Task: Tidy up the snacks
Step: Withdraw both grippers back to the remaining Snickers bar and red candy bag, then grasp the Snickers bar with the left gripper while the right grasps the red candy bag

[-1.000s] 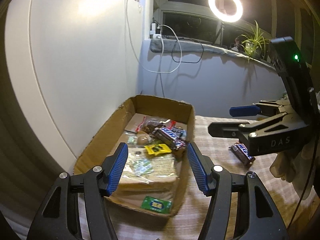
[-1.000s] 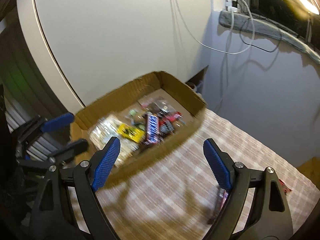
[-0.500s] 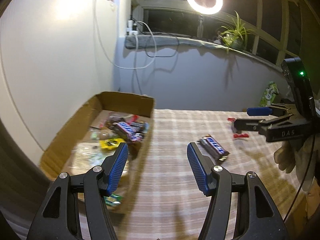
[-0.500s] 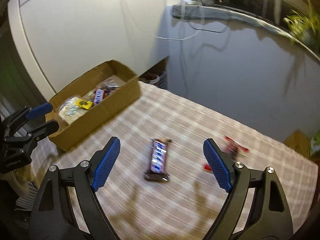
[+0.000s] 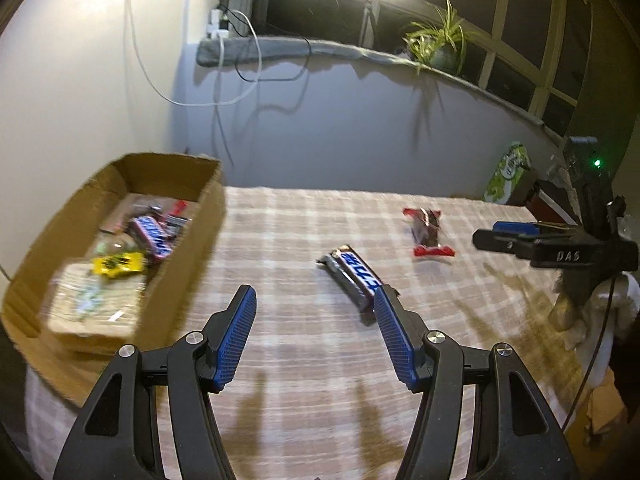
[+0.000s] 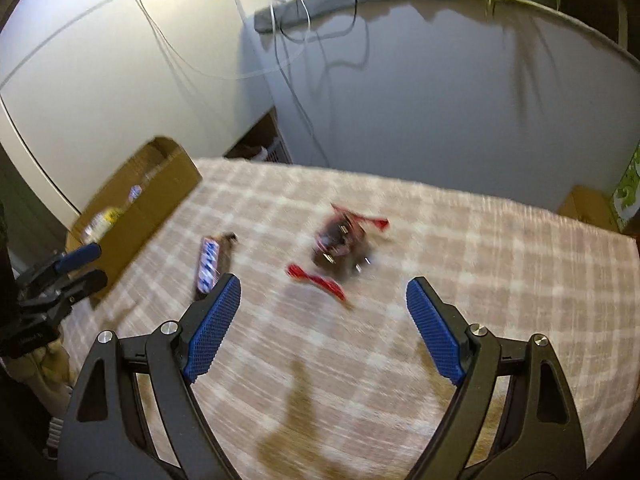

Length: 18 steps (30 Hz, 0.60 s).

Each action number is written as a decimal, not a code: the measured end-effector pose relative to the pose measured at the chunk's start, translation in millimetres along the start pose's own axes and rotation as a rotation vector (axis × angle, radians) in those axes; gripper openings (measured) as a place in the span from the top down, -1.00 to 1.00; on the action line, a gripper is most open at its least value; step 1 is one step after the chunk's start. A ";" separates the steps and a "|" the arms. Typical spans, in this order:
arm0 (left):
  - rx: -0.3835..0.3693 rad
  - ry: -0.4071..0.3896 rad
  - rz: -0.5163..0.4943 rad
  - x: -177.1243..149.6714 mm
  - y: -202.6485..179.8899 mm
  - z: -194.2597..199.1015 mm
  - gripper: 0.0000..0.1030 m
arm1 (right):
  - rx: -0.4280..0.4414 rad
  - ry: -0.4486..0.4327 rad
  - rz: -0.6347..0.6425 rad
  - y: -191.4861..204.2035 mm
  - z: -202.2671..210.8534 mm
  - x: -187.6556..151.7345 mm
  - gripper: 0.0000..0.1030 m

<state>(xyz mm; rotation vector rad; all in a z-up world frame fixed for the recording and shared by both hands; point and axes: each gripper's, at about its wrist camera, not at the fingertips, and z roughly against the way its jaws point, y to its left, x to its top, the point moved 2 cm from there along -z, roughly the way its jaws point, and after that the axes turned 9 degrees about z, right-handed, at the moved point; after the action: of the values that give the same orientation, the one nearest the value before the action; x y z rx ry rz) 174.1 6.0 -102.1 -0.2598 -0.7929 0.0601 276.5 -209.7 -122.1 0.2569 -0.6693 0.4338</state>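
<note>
Both cameras have swung off the open brown cardboard box (image 5: 120,216) toward the checked tablecloth (image 5: 288,232). Left wrist view: the left gripper (image 5: 316,300) hangs spread and empty, its right pad just over the dark blue-lettered chocolate bar (image 5: 354,280); bare cloth lies between bar and box wall. Right wrist view: the right gripper (image 6: 324,294) is spread wide, empty, with the red-ended dark snack packet (image 6: 338,240) ahead and open cloth rightward to the table edge.

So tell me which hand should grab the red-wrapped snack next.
Right. The right gripper points at the red-wrapped snack, jaws open and empty. The left gripper sits nearer the chocolate bar.
</note>
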 end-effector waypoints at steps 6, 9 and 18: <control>-0.033 0.055 0.033 -0.3 -10.5 -23.1 -0.18 | -0.031 0.027 0.017 -4.4 -17.4 -6.5 -0.70; -0.036 0.072 0.029 0.3 -17.4 -32.6 -0.18 | -0.024 0.015 -0.002 -6.3 -23.5 -2.2 -0.65; -0.026 0.120 0.062 5.6 -23.5 -61.3 -0.18 | -0.005 0.022 -0.081 -12.5 -47.3 13.9 -0.57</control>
<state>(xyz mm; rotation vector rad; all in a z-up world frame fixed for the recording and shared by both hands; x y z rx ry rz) 220.6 -28.6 -133.5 -0.3099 -0.6666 0.0921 317.6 -199.2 -150.1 0.2728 -0.6363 0.3571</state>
